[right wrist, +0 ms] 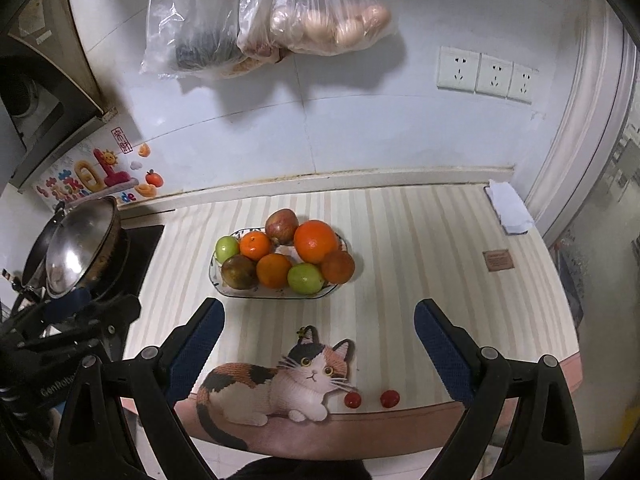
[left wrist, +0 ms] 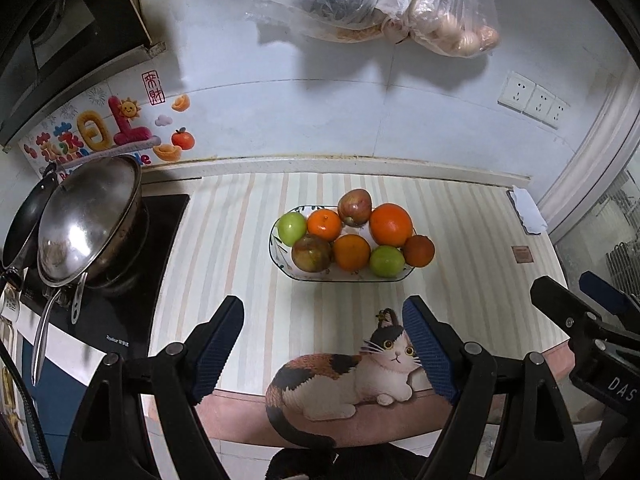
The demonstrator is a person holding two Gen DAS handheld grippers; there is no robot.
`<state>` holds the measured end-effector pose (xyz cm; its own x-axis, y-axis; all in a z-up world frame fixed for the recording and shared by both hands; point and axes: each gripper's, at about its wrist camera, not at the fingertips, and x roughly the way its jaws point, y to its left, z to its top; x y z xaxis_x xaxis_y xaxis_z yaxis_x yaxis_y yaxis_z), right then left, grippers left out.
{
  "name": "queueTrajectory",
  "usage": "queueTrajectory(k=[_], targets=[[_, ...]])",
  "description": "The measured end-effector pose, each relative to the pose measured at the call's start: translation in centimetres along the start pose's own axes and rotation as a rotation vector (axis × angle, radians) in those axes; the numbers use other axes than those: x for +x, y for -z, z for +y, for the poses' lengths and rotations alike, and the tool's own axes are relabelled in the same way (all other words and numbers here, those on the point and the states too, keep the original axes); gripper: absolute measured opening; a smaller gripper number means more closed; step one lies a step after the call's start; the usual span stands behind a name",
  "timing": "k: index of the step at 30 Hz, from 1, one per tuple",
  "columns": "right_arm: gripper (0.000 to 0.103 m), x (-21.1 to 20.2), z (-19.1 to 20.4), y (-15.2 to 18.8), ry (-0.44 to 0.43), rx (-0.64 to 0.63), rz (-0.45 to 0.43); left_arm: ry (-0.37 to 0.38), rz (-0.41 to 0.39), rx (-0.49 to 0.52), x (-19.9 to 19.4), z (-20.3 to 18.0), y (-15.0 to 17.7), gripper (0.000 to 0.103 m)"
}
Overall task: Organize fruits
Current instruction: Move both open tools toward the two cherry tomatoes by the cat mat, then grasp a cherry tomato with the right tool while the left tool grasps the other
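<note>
A white patterned bowl point(left wrist: 280, 258) point(right wrist: 224, 290) stands mid-counter, filled with several oranges, two green apples and two reddish apples. The biggest orange point(left wrist: 391, 225) point(right wrist: 316, 241) lies at its back right. Two small red cherry tomatoes point(right wrist: 353, 399) point(right wrist: 390, 398) rest near the counter's front edge, right of the printed cat. My left gripper point(left wrist: 322, 350) hangs open above the striped mat, well in front of the bowl, nothing between its fingers. My right gripper point(right wrist: 318, 354) is likewise open and empty, above the cat print and the tomatoes.
A steel wok with lid point(left wrist: 90, 222) point(right wrist: 82, 252) sits on the black stove at the left. Plastic bags point(left wrist: 380, 4) point(right wrist: 272, 20) hang on the wall above. A folded white cloth point(right wrist: 508, 208) lies at the far right. Wall sockets point(right wrist: 486, 74) are at the upper right.
</note>
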<state>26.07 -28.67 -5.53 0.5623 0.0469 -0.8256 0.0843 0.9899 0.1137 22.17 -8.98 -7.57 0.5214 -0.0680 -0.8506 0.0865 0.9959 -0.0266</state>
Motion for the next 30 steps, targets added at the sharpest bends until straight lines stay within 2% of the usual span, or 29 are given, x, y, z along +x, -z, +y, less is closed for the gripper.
queueTrajectory(k=[3,5,9,13,14,17,22,24,26,30], targets=[[0.098,1.0,-1.0,0.4,-0.007,0.022,0.027,-0.005,0.023,-0.002,1.0,-0.4,0.4,0.083],[0.098,2.6,-2.3,0.9,-0.014,0.047,0.076,-0.005,0.063,0.0,2.6,-0.8,0.8,0.095],[0.098,6.9,-5.2,2.9,-0.013,0.096,0.199,-0.001,0.154,0.023,6.3,-2.1,2.2,0.095],[0.097,11.8,-8.2,6.5,0.037,0.13,0.322,0.014,0.257,0.072,10.4,-4.3,3.9,0.095],[0.093,13.3,-9.3,7.7,0.044,0.154,0.353,0.015,0.279,0.087,11.3,-4.9,4.3,0.095],[0.066,16.9,-11.6,10.5,0.035,0.22,0.45,0.029,0.358,0.12,14.2,-6.8,5.6,0.095],[0.055,20.8,-13.3,13.6,0.03,0.258,0.523,0.031,0.456,0.183,18.0,-9.5,7.6,0.095],[0.042,22.0,-13.6,14.7,0.026,0.268,0.549,0.041,0.49,0.197,19.0,-10.3,8.3,0.095],[0.033,22.8,-13.7,15.5,0.022,0.267,0.554,0.05,0.528,0.202,19.9,-10.8,8.9,0.095],[0.032,22.2,-13.9,15.7,0.038,0.241,0.509,0.098,0.584,0.2,21.1,-12.1,9.9,0.095]])
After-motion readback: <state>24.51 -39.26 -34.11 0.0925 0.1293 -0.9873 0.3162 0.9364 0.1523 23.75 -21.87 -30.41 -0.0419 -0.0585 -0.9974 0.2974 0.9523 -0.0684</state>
